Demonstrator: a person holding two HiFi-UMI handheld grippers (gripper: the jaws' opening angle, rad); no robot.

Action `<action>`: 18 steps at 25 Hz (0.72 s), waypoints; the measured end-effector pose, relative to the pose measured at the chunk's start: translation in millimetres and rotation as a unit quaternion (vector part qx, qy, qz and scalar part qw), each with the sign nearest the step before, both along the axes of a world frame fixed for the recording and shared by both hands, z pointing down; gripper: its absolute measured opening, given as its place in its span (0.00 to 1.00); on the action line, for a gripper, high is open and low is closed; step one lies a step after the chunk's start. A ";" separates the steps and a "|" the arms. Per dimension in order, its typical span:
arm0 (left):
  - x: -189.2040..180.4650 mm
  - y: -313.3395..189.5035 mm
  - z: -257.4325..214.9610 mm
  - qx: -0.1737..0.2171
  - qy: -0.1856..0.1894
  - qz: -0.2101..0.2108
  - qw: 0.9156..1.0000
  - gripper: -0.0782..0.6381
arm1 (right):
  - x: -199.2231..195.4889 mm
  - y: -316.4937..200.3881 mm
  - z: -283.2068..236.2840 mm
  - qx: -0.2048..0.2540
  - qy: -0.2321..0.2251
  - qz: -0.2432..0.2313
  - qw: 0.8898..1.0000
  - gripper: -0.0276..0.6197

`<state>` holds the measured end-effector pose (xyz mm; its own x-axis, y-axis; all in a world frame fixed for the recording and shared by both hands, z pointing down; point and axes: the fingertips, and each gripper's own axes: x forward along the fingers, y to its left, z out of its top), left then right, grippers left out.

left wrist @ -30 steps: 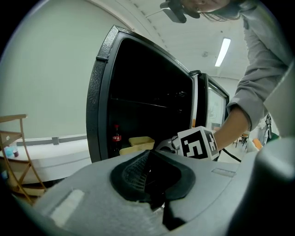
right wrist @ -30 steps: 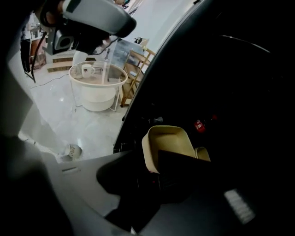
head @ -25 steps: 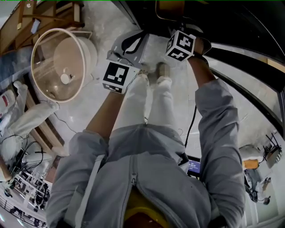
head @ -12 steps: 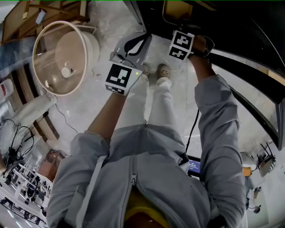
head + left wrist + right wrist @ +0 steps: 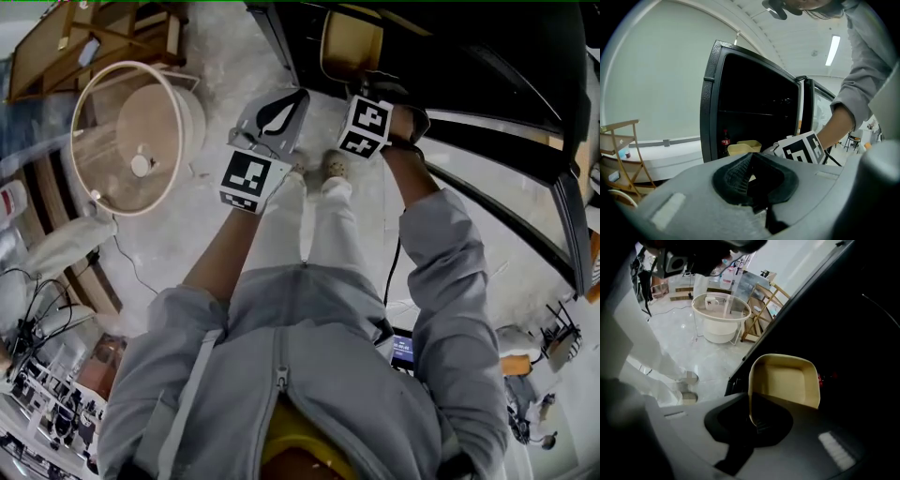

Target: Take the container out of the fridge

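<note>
- The container [image 5: 785, 380], a pale yellow tub, is turned so its open side faces the right tool's camera, with the dark inside of the fridge [image 5: 754, 103] behind it.
- From the head view it sits at the mouth of the fridge (whether it rests on a shelf cannot be told).
- The right tool [image 5: 752, 420] is pinching the container's near wall, one jaw inside the rim and one outside.
- The right arm reaches straight forward in a grey sleeve. The right hand [image 5: 410, 119] is at the fridge opening, its marker cube facing up.
- The left tool [image 5: 281, 98] is pressed together with nothing between its jaws.
- It hangs just beside the right tool, in front of the fridge and above the floor [image 5: 234, 56].
- The left forearm is bare and stretched forward, roughly parallel to the right arm.
- A red-capped bottle [image 5: 725, 140] stands in the fridge to the left of the container.
- The person's shoes [image 5: 333, 167] show on the pale floor below the two tools.
- A round desk [image 5: 131, 136] with a clear top stands well to the left, and a wooden frame [image 5: 761, 310] stands near it.
</note>
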<state>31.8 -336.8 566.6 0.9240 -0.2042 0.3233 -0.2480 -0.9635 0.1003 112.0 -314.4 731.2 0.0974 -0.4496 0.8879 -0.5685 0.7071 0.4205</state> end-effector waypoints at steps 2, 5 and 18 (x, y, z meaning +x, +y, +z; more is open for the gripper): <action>-2.1 2.7 -7.2 0.002 0.000 0.002 1.000 0.12 | -16.0 10.4 -14.1 0.005 -0.029 0.013 0.999 0.07; -5.9 4.5 -17.7 0.005 0.000 0.001 1.000 0.12 | -34.6 31.6 -33.2 0.011 -0.072 0.048 0.996 0.06; -17.2 22.9 -89.2 0.028 0.034 0.004 0.999 0.12 | -72.7 87.8 -162.1 0.137 -0.287 0.276 0.907 0.06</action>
